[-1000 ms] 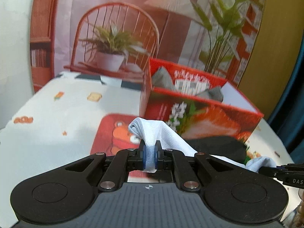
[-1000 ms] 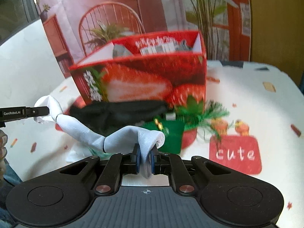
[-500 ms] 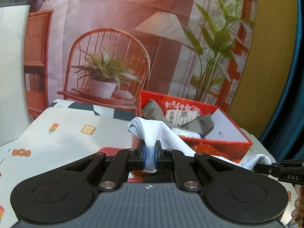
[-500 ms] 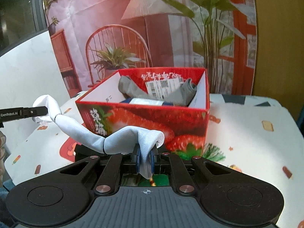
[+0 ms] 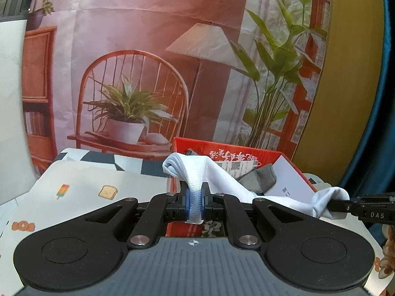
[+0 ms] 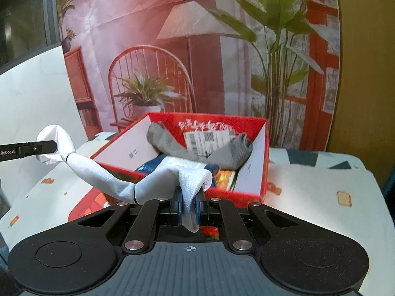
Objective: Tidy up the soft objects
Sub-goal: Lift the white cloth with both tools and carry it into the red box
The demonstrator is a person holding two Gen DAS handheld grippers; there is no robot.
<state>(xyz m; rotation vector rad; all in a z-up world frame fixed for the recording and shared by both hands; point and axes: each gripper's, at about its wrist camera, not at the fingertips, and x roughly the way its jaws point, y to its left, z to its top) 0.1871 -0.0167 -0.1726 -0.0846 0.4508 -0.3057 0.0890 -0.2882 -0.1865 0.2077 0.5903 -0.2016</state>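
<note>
Both grippers had risen since a second earlier, lifting the white sock [image 6: 103,175] from the worktop [image 6: 321,185] to the height of the red box [image 6: 263,162] rim. The left gripper [image 5: 195,203] pinched one end, the right gripper [image 6: 189,206] the other, each held level. The sock hung stretched between them, beside the box holding a grey sock [image 6: 172,145].

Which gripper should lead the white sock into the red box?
Right, probably. The right gripper, shut on the white sock, looks down into the red box; the left gripper sits further left.
</note>
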